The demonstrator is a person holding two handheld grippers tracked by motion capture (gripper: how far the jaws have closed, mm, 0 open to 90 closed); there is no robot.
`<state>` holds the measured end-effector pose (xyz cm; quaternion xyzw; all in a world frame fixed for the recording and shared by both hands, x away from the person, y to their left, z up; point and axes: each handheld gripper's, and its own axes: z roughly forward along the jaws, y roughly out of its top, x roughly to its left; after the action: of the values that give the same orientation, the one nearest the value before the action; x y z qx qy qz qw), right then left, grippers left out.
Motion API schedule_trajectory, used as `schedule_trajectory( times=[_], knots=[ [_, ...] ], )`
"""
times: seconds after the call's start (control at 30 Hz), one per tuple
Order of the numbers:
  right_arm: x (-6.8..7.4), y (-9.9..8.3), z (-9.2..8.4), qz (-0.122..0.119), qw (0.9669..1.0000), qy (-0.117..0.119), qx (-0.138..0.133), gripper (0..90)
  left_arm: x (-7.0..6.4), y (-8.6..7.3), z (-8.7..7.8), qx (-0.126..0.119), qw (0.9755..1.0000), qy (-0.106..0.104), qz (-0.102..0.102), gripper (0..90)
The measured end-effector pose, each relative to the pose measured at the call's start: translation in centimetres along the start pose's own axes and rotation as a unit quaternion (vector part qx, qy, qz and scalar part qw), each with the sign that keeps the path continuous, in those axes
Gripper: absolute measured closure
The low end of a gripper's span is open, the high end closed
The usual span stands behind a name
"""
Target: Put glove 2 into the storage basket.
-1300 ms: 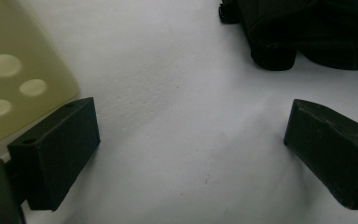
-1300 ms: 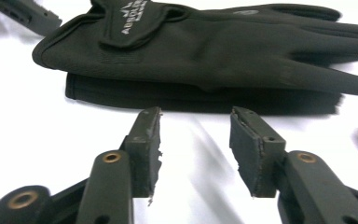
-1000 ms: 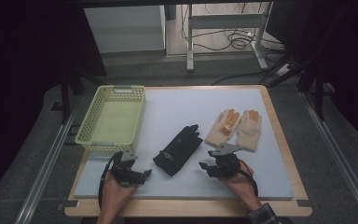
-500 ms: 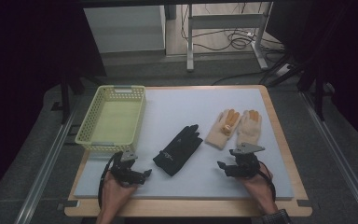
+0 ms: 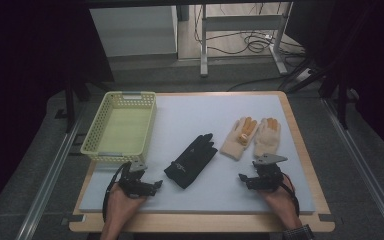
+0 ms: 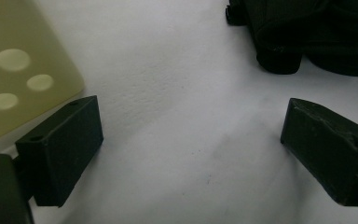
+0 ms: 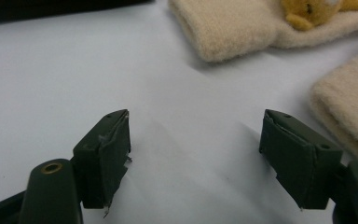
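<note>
Resting by the cream gloves (image 5: 252,136), right claw (image 5: 244,179) gapes, having just opened.

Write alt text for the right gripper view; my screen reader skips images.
The right gripper hangs open over a white mat, nothing between its black fingers. Two cream gloves lie just ahead, one bearing orange patches.

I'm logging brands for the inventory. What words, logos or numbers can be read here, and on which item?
None can be read.
Black glove: a small pale mark near the cuff, too small and blurred to read.
Cream gloves: orange patches, no text.
Yellow basket: no label visible.
</note>
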<state>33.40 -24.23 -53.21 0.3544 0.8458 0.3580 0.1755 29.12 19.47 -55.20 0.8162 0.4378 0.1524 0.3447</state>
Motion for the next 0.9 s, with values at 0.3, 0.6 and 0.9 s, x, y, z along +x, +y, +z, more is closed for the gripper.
schedule_trajectory(
  times=[0.3,0.6,0.9],
  knots=[
    [0.0,0.0,0.0,0.000,1.0000,0.000,0.001,24.3,0.2,0.2,-0.2,-0.018,0.9984,-0.053,0.007,6.7],
    [0.0,0.0,0.0,0.000,1.0000,0.000,0.001,24.3,-1.1,2.2,-1.2,-0.026,0.9961,-0.078,0.031,7.6],
    [0.0,0.0,0.0,-0.001,1.0000,0.000,0.001,24.3,-2.6,5.1,-0.3,-0.001,0.9958,-0.085,0.033,9.7]
  ],
)
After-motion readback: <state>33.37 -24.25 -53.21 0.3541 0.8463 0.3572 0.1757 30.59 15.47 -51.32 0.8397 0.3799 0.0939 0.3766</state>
